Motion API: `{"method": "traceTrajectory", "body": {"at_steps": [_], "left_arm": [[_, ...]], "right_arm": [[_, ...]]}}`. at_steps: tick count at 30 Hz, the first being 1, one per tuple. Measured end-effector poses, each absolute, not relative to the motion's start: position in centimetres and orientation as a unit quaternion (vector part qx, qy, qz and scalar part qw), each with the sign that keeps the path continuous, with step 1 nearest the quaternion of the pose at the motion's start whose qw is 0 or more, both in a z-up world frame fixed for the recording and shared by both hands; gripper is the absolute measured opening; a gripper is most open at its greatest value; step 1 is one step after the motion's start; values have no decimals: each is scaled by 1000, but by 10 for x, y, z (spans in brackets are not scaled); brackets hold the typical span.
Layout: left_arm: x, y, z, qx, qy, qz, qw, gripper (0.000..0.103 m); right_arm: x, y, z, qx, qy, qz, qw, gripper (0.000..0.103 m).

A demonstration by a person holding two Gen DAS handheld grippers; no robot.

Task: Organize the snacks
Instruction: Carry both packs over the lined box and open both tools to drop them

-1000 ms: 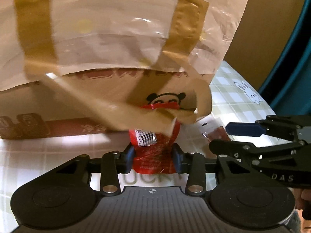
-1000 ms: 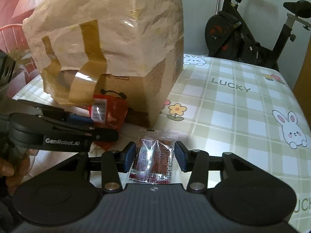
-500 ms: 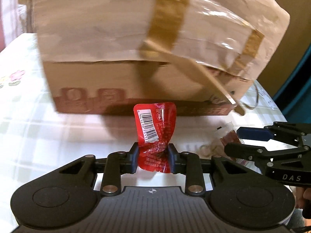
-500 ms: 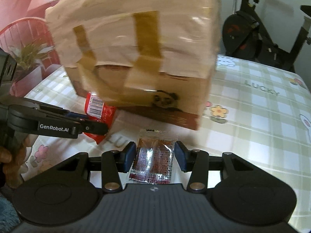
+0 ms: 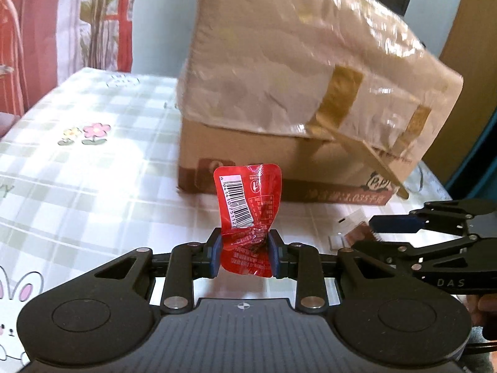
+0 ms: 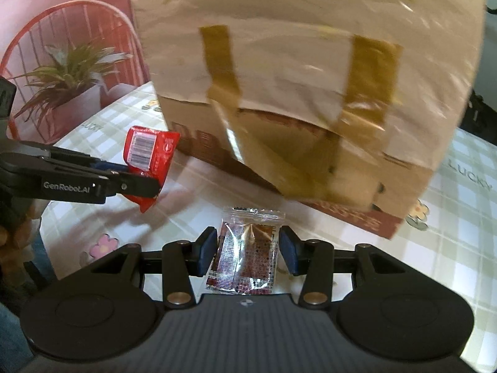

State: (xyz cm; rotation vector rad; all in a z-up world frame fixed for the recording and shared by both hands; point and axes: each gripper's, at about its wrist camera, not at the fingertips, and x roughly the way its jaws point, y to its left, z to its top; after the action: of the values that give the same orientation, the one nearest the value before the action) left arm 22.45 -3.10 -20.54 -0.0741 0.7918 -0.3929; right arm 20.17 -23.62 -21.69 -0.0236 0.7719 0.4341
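Note:
My left gripper (image 5: 245,256) is shut on a red snack packet (image 5: 248,214) with a barcode and holds it upright above the tablecloth, in front of a taped cardboard box (image 5: 310,99). The right wrist view shows that packet (image 6: 149,155) at the left in the left gripper (image 6: 149,183). My right gripper (image 6: 248,248) is shut on a clear snack packet with dark red contents (image 6: 245,258), held in front of the same box (image 6: 310,93). The left wrist view shows the right gripper (image 5: 372,233) at the right with that packet (image 5: 351,233).
The table has a green checked cloth (image 5: 77,171) with flowers and rabbits. A potted plant (image 6: 62,77) and a red wire chair (image 6: 77,21) stand beyond the table's left edge.
Both grippers have pulled back and to the left from the box, each still holding its packet. The box now looks farther off and more of the tablecloth shows.

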Motion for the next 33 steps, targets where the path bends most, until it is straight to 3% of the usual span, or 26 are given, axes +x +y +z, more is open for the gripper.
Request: {"method": "traceTrajectory", "body": {"at_steps": [13,33], "left_arm": [[202,1,-163,-41,333,-207,919,32],[210,-9,-68,-32,200,-224,953,32]], "right_arm": [[192,-220,-181,-25,344,241,907,47],[192,-248,-62,-23,192,228,954,47]]}}
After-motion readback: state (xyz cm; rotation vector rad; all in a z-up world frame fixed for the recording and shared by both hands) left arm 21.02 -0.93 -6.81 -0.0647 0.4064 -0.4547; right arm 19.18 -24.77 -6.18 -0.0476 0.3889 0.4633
